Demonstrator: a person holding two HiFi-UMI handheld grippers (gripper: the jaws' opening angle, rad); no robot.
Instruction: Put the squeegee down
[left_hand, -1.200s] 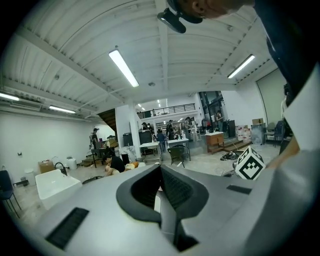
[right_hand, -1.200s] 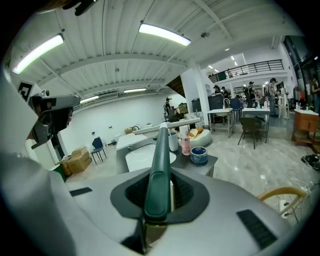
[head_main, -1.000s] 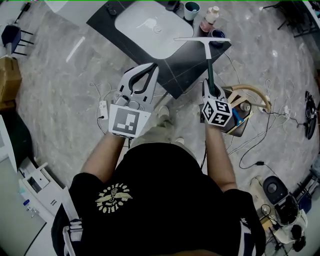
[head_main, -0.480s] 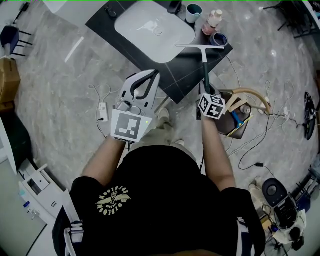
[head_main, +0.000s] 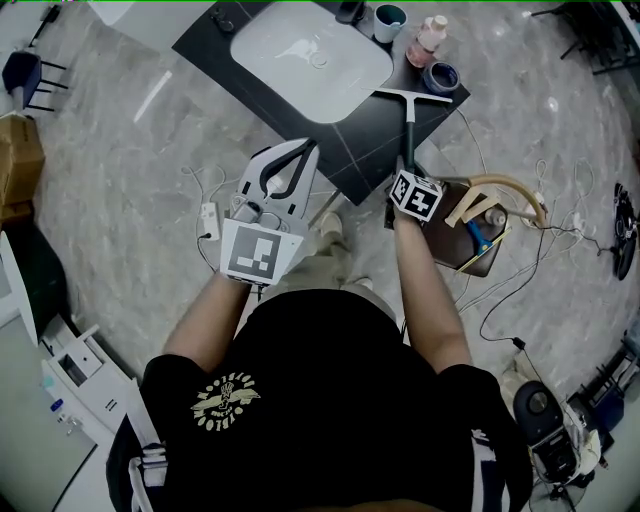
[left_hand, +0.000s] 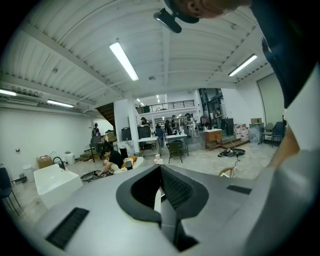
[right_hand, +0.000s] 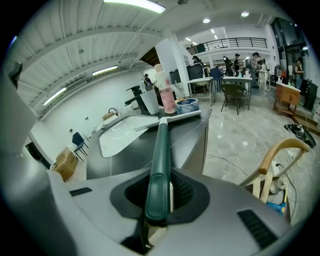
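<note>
Beside the sink (head_main: 300, 62), cup (head_main: 386, 20), pink bottle (head_main: 426, 38), tin (head_main: 441, 77); right hand-held gripper (head_main: 407, 168) pinching squeegee (head_main: 408, 115), left hand-held gripper (head_main: 303, 150) pressed together.

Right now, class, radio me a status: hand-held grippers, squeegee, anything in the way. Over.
Left hand-held gripper shut, empty. Right hand-held gripper shut on squeegee handle. Blade over dark counter corner. Blue tin close beyond blade.

grey marble floor (head_main: 110, 190) | white ribbed ceiling (left_hand: 75, 45) | strip lights (left_hand: 123, 61) | dark counter (head_main: 360, 140)
</note>
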